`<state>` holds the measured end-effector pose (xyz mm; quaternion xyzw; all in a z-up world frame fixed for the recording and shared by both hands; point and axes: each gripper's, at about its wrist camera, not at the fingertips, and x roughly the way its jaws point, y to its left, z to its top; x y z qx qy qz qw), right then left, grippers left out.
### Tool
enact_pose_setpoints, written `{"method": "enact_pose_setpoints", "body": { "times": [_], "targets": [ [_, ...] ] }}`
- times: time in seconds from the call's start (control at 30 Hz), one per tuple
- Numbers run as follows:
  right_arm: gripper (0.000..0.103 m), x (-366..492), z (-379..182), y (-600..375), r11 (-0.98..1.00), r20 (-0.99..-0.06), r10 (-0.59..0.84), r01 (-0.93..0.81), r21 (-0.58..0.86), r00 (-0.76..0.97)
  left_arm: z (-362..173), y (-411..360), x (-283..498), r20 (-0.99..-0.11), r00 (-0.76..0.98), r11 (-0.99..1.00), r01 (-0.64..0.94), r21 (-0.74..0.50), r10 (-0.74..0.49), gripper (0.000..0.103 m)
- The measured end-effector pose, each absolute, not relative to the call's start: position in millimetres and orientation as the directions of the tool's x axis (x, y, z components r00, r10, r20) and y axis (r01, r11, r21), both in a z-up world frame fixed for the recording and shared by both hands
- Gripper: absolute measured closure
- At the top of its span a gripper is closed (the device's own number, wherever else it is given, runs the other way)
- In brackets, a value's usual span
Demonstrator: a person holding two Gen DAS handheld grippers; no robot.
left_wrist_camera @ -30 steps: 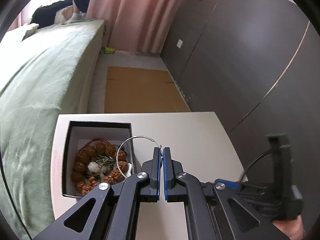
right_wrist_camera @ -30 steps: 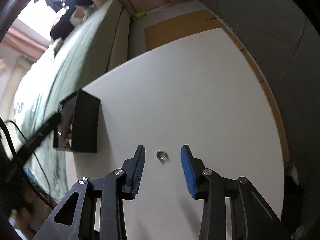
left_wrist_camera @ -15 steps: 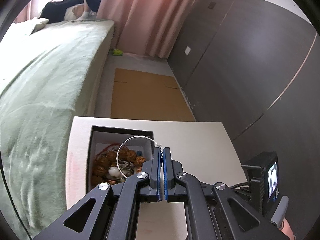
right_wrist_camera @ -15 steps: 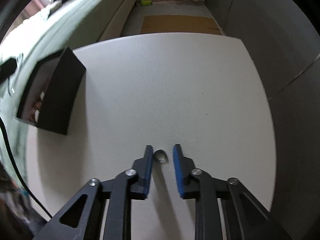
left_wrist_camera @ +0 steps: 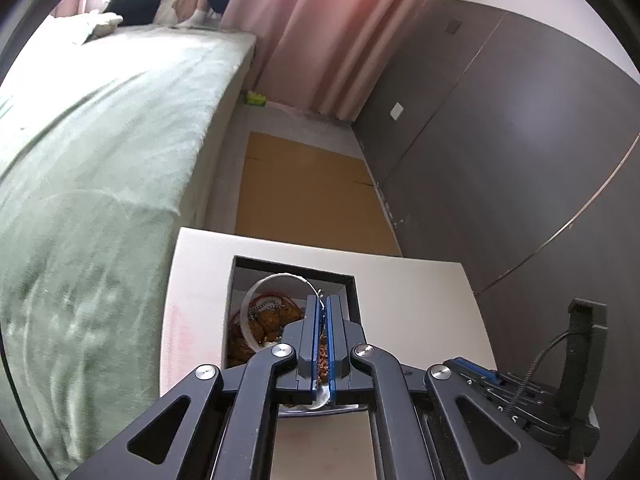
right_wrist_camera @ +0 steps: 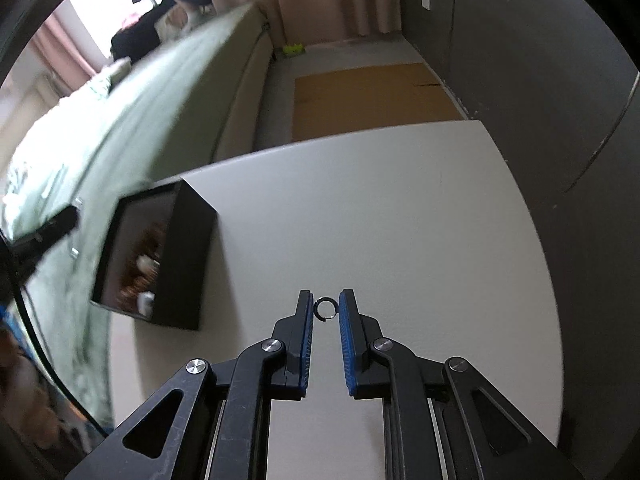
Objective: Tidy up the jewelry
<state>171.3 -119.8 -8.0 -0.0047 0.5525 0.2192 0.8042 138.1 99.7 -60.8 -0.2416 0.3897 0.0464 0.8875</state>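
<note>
Left wrist view: left gripper [left_wrist_camera: 322, 304] clamped on thin silver bangle [left_wrist_camera: 264, 284], held over open black box [left_wrist_camera: 292, 270] of brown beads [left_wrist_camera: 276, 316] on white table [left_wrist_camera: 416, 300], green bed [left_wrist_camera: 100, 160] beside

Right wrist view: right gripper [right_wrist_camera: 326, 306] pinching small ring [right_wrist_camera: 326, 308] between pad tips, above table [right_wrist_camera: 380, 208]; box [right_wrist_camera: 188, 260] well to the left

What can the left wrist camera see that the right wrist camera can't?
Only the left wrist view shows the silver bangle, pinched in the left gripper over the box.

Only the right wrist view shows the small ring, held between the jaws of the right gripper above the table.

Both show the black jewelry box with brown beads inside, the white table, the green bed and the pink curtain.
</note>
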Motion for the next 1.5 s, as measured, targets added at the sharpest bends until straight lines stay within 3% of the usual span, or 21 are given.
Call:
{"method": "enact_pose_setpoints", "body": {
  "times": [0.2, 0.27, 0.33, 0.37, 0.9, 0.97, 1.07, 1.5],
  "targets": [
    [0.088, 167, -4, -99, 0.882, -0.86, 0.421, -0.352, 0.313, 0.289, -67, 108, 139, -0.731, 0.666, 0.855, -0.286, -0.432, -0.146, 0.094],
    [0.088, 164, -2, -94, 0.868, -0.843, 0.456, -0.353, 0.349, 0.287, -63, 115, 133, -0.719, 0.68, 0.843, -0.299, -0.447, -0.14, 0.079],
    [0.088, 161, 0, -88, 0.851, -0.821, 0.493, -0.357, 0.386, 0.288, -59, 121, 127, -0.703, 0.7, 0.832, -0.311, -0.459, -0.126, 0.053],
    [0.088, 159, 1, -86, 0.841, -0.81, 0.511, -0.361, 0.402, 0.289, -55, 124, 122, -0.69, 0.714, 0.829, -0.314, -0.463, -0.114, 0.05],
    [0.088, 147, 8, -29, 0.639, -0.61, 0.758, -0.45, 0.623, 0.231, -39, 168, 98, -0.651, 0.757, 0.779, -0.373, -0.504, -0.059, 0.049],
    [0.086, 149, 6, -23, 0.64, -0.611, 0.757, -0.449, 0.624, 0.23, -39, 169, 97, -0.652, 0.756, 0.78, -0.373, -0.503, -0.059, 0.049],
    [0.069, 153, -1, -21, 0.661, -0.633, 0.74, -0.419, 0.623, 0.226, -39, 169, 97, -0.654, 0.754, 0.784, -0.371, -0.497, -0.058, 0.049],
    [0.068, 149, 16, -54, 0.727, -0.669, 0.679, -0.406, 0.554, 0.303, -39, 147, 100, -0.666, 0.744, 0.822, -0.344, -0.454, -0.057, 0.049]
  ]
}}
